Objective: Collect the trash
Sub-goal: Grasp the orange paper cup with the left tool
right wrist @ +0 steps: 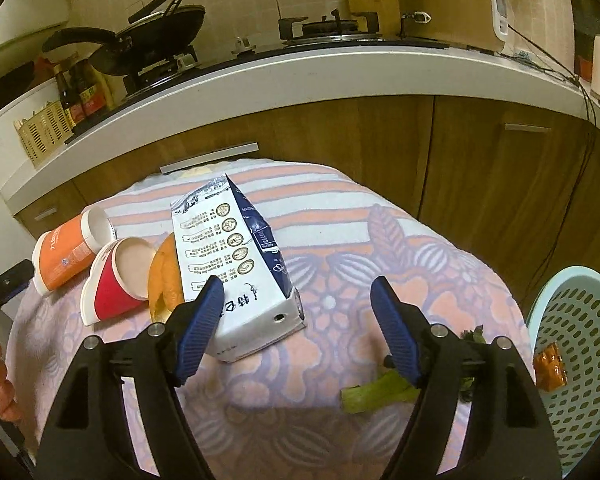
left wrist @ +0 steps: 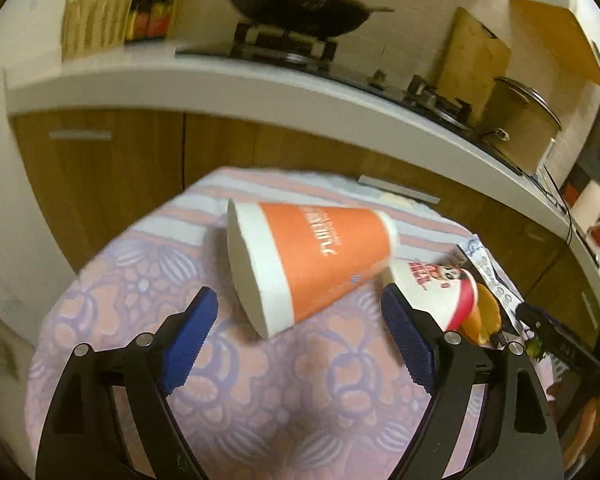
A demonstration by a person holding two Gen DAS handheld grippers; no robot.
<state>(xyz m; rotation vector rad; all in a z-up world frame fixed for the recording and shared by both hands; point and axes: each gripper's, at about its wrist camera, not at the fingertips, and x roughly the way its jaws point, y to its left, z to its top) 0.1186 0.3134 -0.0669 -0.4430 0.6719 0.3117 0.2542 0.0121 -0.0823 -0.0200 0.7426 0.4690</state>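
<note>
Approach step of the trash collection, nothing picked yet. Left tool (left wrist: 298, 320) spread wide and empty, aimed at the orange cup (left wrist: 312, 256) lying on its side on the cloth-covered counter (left wrist: 140, 280), bottom end toward the tool. Right tool (right wrist: 296, 308) also wide and empty, the white carton (right wrist: 236, 272) lying flat just beside its left finger (right wrist: 202, 320). Light blue basket (right wrist: 572, 320) at the right edge, one orange wrapper (right wrist: 550, 366) inside. Next, probably: left tool lower and forward around the cup body, soft squeeze to avoid crushing, then across to the basket.
</note>
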